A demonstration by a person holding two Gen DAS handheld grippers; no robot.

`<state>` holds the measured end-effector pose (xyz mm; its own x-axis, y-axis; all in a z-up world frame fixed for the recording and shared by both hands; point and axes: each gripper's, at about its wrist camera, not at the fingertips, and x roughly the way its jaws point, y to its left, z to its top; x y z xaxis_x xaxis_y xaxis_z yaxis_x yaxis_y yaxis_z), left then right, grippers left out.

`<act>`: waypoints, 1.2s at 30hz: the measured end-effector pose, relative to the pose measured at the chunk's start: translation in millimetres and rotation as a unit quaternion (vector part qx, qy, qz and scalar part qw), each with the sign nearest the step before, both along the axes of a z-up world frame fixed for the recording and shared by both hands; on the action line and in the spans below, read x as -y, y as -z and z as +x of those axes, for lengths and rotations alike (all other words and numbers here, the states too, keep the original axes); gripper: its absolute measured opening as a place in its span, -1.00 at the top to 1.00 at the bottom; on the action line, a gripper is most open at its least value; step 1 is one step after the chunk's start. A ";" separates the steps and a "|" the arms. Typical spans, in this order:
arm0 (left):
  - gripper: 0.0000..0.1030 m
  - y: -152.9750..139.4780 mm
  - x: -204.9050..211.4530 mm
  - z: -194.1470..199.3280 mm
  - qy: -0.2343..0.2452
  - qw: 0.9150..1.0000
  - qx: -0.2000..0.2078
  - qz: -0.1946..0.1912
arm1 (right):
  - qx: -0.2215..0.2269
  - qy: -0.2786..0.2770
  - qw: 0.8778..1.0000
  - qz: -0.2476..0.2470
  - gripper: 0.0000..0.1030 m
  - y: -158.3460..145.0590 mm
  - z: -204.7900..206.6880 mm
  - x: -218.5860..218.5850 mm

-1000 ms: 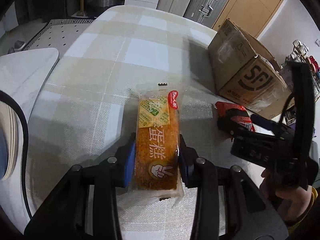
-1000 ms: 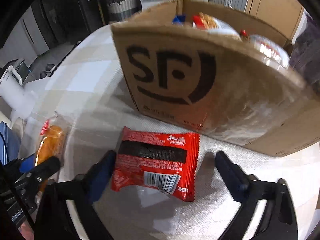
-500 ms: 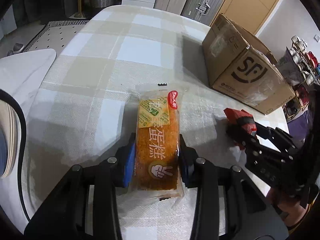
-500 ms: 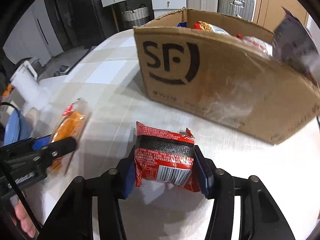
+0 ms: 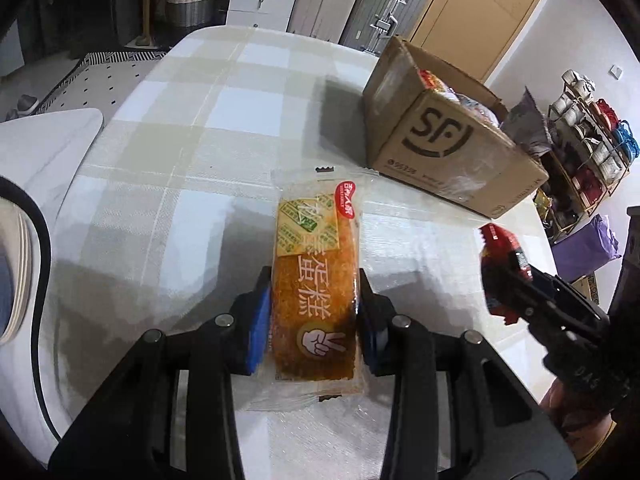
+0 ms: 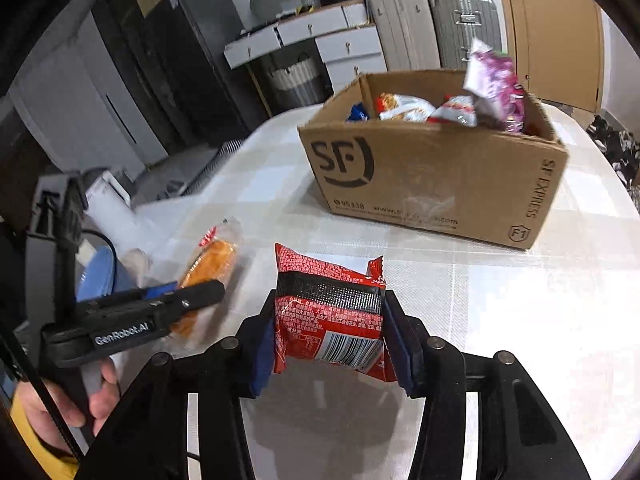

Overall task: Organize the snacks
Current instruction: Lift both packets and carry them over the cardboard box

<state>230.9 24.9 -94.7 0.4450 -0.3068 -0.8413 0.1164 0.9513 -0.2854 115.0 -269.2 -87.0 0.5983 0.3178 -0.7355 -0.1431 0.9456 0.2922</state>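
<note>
My left gripper is shut on an orange cake in a clear wrapper, held just above the checked tablecloth. In the right wrist view the cake and the left gripper show at the left. My right gripper has its blue pads pressed on the sides of a red snack packet, its jaws still closing, and the packet is lifted off the table. An open cardboard SF box with several snack bags stands beyond it. From the left wrist, the red packet hangs at the right, the box further back.
A purple-and-white bag sticks up from the box's far right corner. A white chair is at the table's left edge. A rack of cups stands at the right, and suitcases and drawers lie behind the table.
The right gripper's jaws closed on the red packet and raised it off the table, pulling back from the box. The left gripper moved a little with the cake still in it.
</note>
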 end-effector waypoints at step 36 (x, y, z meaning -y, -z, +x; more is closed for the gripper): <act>0.34 -140.9 71.4 68.6 0.053 0.994 0.093 0.005 | 0.132 0.003 0.991 0.035 0.06 -171.0 47.4 41.0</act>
